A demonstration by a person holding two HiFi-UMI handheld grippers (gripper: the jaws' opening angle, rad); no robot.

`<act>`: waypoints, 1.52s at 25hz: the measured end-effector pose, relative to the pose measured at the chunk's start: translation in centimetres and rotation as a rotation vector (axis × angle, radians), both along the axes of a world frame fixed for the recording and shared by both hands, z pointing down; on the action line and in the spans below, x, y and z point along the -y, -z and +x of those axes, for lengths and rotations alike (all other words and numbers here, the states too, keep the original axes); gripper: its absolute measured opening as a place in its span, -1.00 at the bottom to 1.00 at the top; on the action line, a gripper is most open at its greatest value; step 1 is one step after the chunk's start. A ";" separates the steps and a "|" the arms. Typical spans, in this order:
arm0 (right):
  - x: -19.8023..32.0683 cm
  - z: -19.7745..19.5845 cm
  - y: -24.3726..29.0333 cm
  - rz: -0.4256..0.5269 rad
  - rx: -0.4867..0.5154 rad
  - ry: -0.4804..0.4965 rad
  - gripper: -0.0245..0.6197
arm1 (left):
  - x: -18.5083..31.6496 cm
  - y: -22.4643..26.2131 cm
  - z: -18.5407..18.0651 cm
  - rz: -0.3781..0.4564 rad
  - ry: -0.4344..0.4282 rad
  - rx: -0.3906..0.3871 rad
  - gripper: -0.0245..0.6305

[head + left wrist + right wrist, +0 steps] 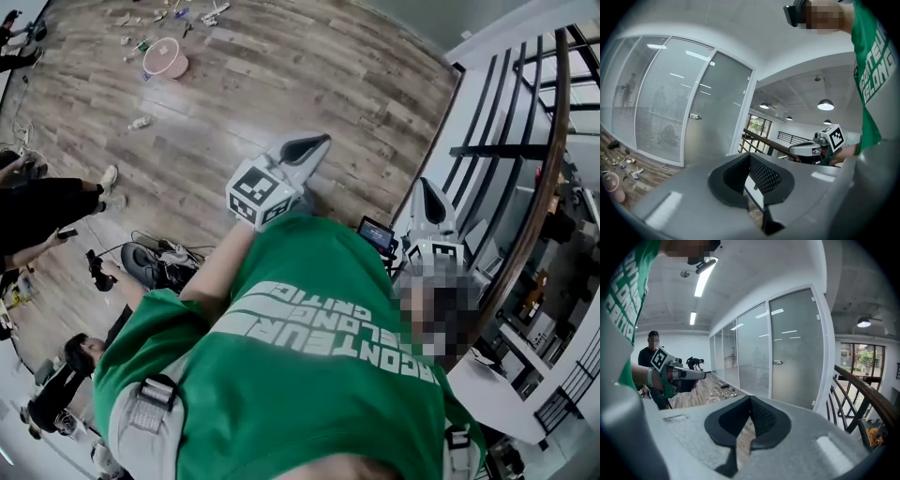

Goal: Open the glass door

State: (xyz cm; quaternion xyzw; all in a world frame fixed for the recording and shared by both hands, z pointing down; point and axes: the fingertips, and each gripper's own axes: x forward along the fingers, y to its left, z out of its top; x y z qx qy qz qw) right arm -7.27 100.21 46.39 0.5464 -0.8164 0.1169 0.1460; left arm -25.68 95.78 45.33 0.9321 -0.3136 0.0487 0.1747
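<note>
entry: approach to the door, nothing gripped yet.

1. wood floor (281, 84): runs up to the glass door's foot.
2. glazed wall (740, 352): frosted panels with blinds, joining the glass door on its handle side.
3. glass door (797, 352): the task's thing and the landmark here. it stands shut in its white frame, ahead of both claws and well apart from them.
4. railing (862, 397): dark, curved, on the door's far side from the glazed wall.
5. left claw (750, 157): tips pressed together, nothing between them, aimed toward the door.
6. right claw (751, 398): pressed together too, empty, facing the door more squarely.
7. door handle (777, 363): small metal lever at mid height on the door's edge next to the glazed wall.
8. floor clutter (723, 389): small loose bits at the foot of the glazed wall, off to the door's handle side.

handling note: the step in hand looks like closing the distance. the right claw seems better lined up. spread it before arrival, seat both pads across the lever, then follow the door's arc rather than tugging straight.

not determinable: which way the door swings (small fittings on the edge opposite the handle may be hinges), whether it is latched, and the lever's exact shape. frosting hides the room behind the door, and the head view shows mostly the wearer's green shirt, not the door.
</note>
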 end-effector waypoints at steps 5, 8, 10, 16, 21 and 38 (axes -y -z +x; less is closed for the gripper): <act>2.4 -1.6 0.2 0.013 0.009 0.022 -0.95 | 1.5 0.6 -1.4 0.009 0.012 0.007 -0.89; 3.5 -2.5 0.2 0.020 0.012 0.032 -0.95 | 2.2 0.8 -2.5 0.015 0.027 0.007 -0.89; 4.0 -2.9 0.2 0.022 0.011 0.034 -0.95 | 2.6 0.7 -3.0 0.016 0.032 0.006 -0.89; 5.4 -3.9 0.5 0.032 0.008 0.013 -0.95 | 4.4 1.1 -3.9 0.029 0.011 0.003 -0.89; 7.0 -4.2 0.2 0.035 0.000 -0.012 -0.95 | 7.3 1.2 -4.6 0.043 0.005 -0.004 -0.90; 15.4 -1.6 -0.8 0.036 -0.006 -0.022 -0.95 | 15.9 -0.7 -2.2 0.018 -0.014 0.009 -0.89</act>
